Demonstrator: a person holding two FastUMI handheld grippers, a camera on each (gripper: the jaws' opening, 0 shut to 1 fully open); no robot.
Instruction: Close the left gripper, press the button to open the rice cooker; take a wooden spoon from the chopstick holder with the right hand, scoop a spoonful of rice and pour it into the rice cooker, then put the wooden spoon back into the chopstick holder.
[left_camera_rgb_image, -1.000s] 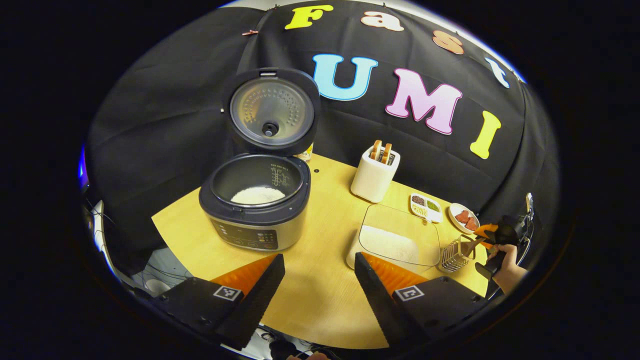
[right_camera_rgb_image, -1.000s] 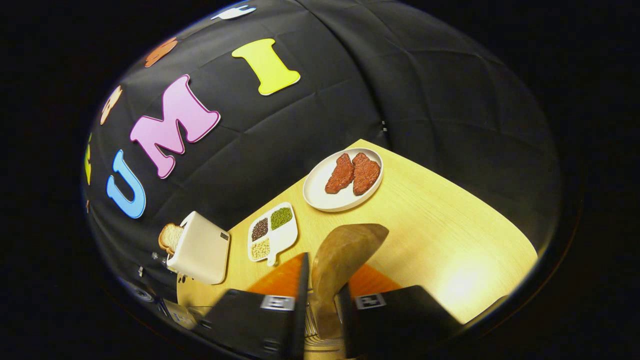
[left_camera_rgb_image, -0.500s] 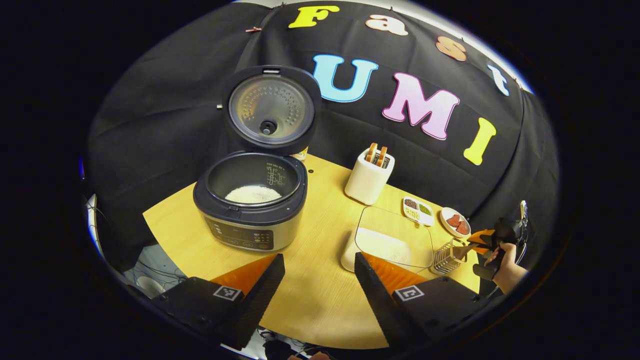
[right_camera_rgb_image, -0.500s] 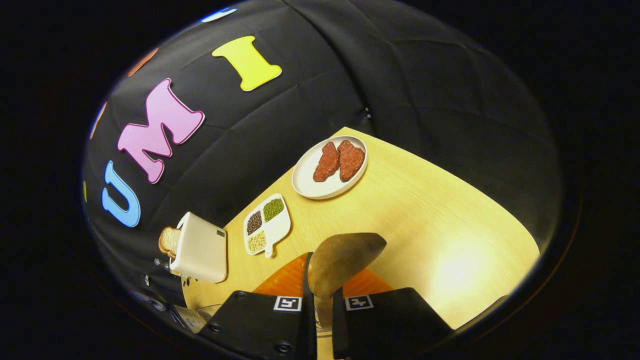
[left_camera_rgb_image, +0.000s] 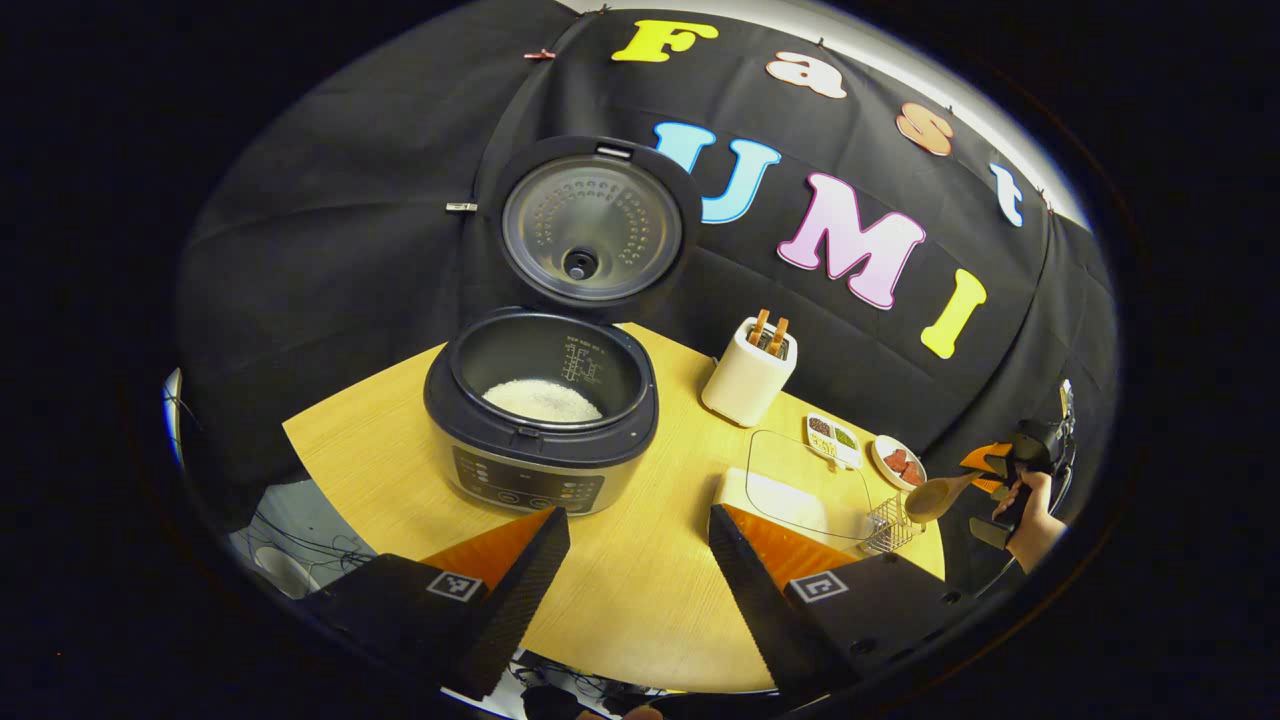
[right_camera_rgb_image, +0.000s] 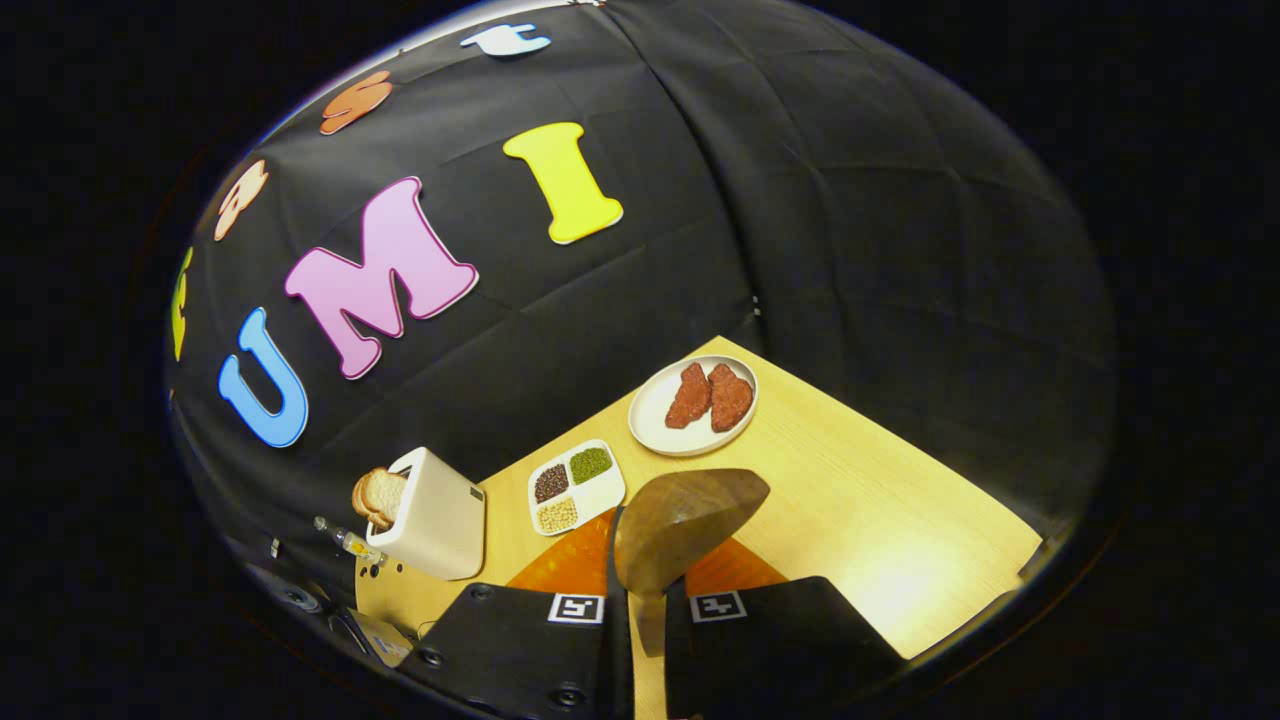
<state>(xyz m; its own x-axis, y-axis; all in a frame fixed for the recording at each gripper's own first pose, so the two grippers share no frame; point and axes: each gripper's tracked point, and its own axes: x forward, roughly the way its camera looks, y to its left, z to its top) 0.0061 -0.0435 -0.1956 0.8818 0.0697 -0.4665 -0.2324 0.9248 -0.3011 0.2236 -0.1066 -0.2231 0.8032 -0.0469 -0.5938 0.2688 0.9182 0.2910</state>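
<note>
wooden spoon (right_camera_rgb_image: 680, 520) lifted since earlier | right gripper (right_camera_rgb_image: 645, 600) clamps it | wooden table (right_camera_rgb_image: 880, 520)

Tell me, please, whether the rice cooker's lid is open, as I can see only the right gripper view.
Observer: Yes, the left gripper view shows the rice cooker with its lid raised upright.
Operator: Thank you. Is there anything in the pot?
Observer: A white heap of rice lies in it.
Operator: And the left hand-held gripper?
Observer: The left hand-held gripper is open and holds nothing, in front of the cooker.
</note>
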